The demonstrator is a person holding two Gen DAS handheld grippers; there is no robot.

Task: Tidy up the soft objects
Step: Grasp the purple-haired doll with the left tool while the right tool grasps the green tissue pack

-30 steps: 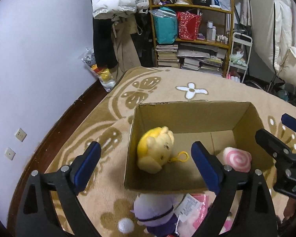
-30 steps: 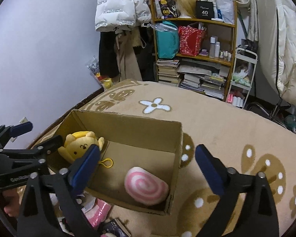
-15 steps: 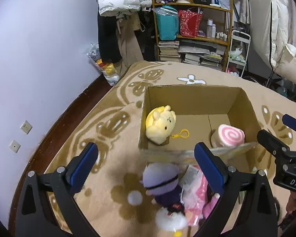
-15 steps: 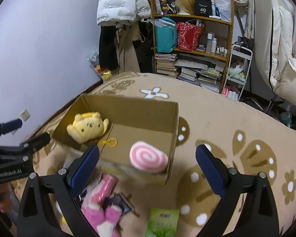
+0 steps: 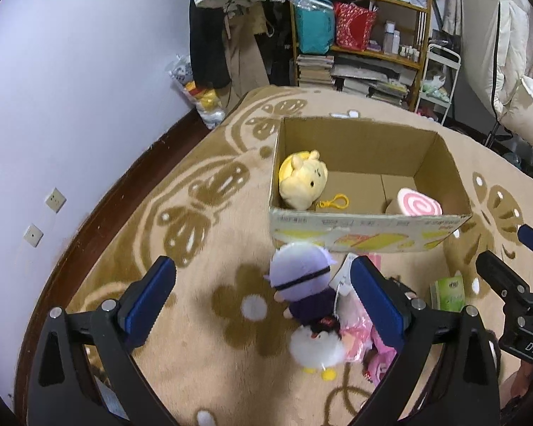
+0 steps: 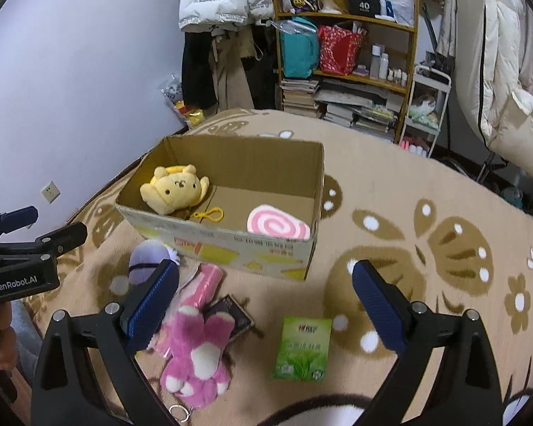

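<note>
An open cardboard box [image 5: 355,145] [image 6: 245,167] stands on the patterned carpet. Inside lie a yellow plush [image 5: 302,181] [image 6: 174,191] with a yellow clip and a pink swirl roll [image 5: 417,206] [image 6: 277,225]. In front of the box lie a purple plush [image 5: 303,284] [image 6: 145,259], a pink furry plush [image 6: 199,348] [image 5: 359,340] and a green tissue pack [image 6: 303,349] [image 5: 449,293]. My left gripper [image 5: 263,284] hangs open above the purple plush, nothing between its fingers. My right gripper [image 6: 264,280] is open too, above the carpet between pink plush and green pack.
A dark flat packet [image 6: 231,314] lies under the pink plush. Behind the box stand a wooden shelf [image 5: 355,35] with books and bags, hanging coats, a white cart [image 5: 439,81] and a plastic bag of toys [image 5: 202,96]. A lilac wall runs along the left.
Both grippers have drawn back from the box. It now sits farther off, and the plush toys and green pack on the carpet have come into view.
</note>
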